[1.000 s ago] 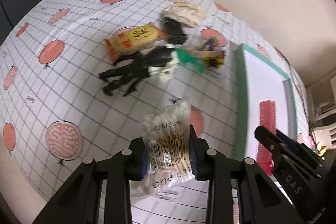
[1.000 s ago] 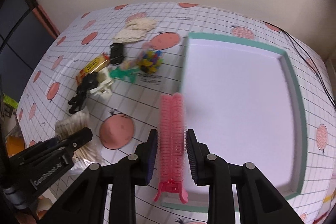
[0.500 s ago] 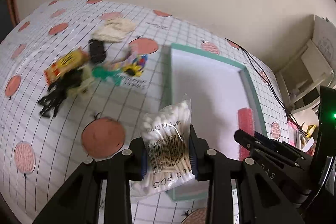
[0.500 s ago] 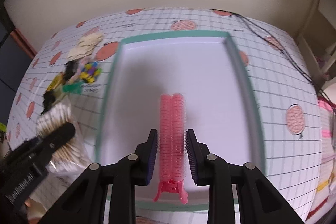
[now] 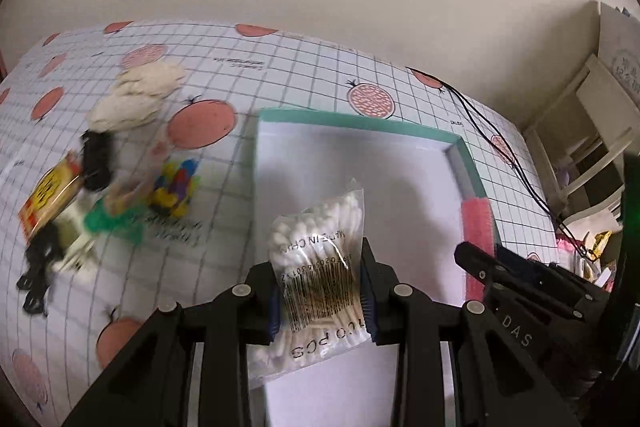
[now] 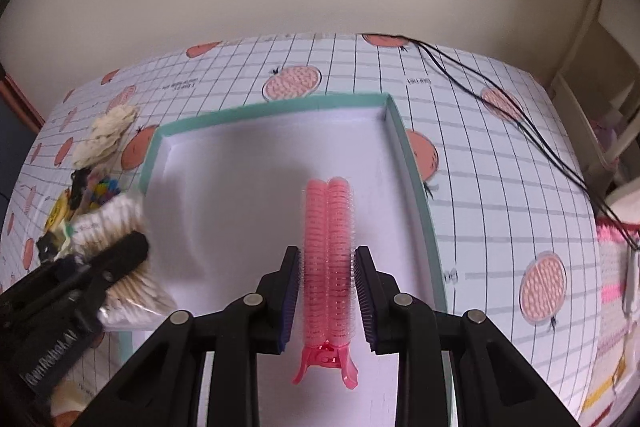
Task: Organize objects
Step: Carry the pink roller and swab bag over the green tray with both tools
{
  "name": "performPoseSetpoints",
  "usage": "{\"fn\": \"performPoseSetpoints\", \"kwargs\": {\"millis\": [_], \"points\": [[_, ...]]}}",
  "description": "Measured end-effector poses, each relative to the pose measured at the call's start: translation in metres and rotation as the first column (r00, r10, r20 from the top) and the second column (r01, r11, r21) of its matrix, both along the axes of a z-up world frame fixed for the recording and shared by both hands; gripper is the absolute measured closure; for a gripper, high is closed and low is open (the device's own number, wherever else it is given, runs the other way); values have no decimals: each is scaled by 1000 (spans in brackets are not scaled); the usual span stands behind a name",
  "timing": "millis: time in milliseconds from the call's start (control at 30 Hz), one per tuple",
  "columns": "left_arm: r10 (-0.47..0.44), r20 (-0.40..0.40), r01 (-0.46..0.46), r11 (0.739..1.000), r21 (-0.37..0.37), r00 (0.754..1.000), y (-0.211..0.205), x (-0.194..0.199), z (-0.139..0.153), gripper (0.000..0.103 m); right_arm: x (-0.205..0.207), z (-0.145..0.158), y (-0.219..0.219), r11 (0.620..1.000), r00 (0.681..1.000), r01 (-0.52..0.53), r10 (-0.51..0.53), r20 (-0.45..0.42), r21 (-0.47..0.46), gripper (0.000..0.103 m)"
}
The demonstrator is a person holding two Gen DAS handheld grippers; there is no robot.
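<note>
My left gripper [image 5: 320, 267] is shut on a clear bag of cotton swabs [image 5: 316, 227] and holds it above the near left part of the white tray with a teal rim [image 5: 352, 125]. In the right wrist view that bag [image 6: 116, 215] shows at the tray's left edge [image 6: 148, 163]. My right gripper [image 6: 327, 259] is shut on a pink hair-roller clip [image 6: 328, 235], which hangs over the right half of the tray. The left wrist view shows the same clip [image 5: 476, 223] beside the tray's right wall. Nothing lies on the tray's floor.
Left of the tray is a cluster on the gridded tablecloth: a cream cloth [image 5: 136, 99], a black item [image 5: 96, 155], a yellow packet [image 5: 48, 195], a colourful toy [image 5: 176, 187] and a green piece [image 5: 108, 223]. Black cables [image 6: 500, 99] cross the far right. Shelving [image 5: 592, 131] stands beyond.
Both grippers have swung right with their loads, from over the tablecloth to over the tray. The cluster of objects has slid to the left of both views.
</note>
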State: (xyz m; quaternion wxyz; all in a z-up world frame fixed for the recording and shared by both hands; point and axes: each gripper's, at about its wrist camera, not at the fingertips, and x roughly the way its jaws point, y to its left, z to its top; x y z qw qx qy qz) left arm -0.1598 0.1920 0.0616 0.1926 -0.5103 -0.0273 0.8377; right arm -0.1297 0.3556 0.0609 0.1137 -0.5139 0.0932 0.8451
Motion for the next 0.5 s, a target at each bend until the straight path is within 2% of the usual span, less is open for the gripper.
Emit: {"fn": "performPoseSetpoints", "kwargs": {"millis": [100, 233, 500], "points": [[-7, -7, 7, 1000, -29, 1000, 9, -10, -8, 70, -12, -4, 4, 1000, 1000, 4, -4, 6, 1, 74], [-10, 6, 10, 999, -34, 1000, 16, -19, -18, 70, -25, -12, 8, 1000, 1000, -2, 2, 15, 8, 74], [-33, 22, 34, 998, -46, 999, 26, -19, -25, 69, -29, -22, 11, 1000, 1000, 11, -12, 29, 16, 71]]}}
